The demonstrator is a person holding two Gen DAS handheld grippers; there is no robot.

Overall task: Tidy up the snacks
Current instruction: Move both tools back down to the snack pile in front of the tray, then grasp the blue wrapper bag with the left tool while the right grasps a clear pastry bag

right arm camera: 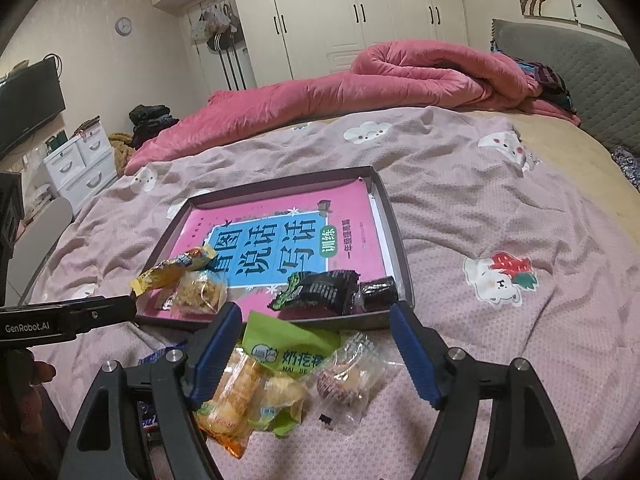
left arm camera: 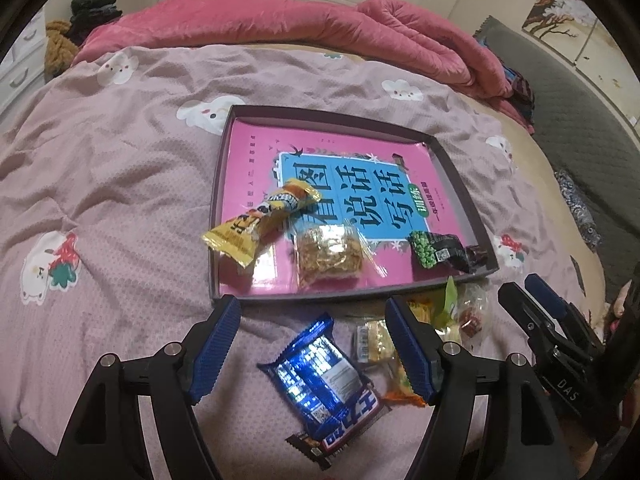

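A dark-rimmed tray (left arm camera: 224, 184) with a pink and blue book lies on the bed. In it are a yellow packet (left arm camera: 256, 228), a clear pack of brown crisp snack (left arm camera: 330, 258), a green and black packet (left arm camera: 438, 250) and a small dark sweet (left arm camera: 478, 258). My left gripper (left arm camera: 312, 308) is open over a blue packet (left arm camera: 324, 384) on the blanket, not touching it. My right gripper (right arm camera: 316, 314) is open above a loose pile: a green packet (right arm camera: 292, 346), a clear-wrapped round pastry (right arm camera: 340, 380) and orange-yellow packs (right arm camera: 236, 396). Neither gripper holds anything.
The tray (right arm camera: 400, 248) sits mid-bed on a mauve patterned blanket (right arm camera: 500, 208). A rolled pink quilt (right arm camera: 400, 76) lies behind it, with a grey headboard (right arm camera: 580, 80) to the right. A left gripper finger (right arm camera: 100, 312) reaches in at the left edge.
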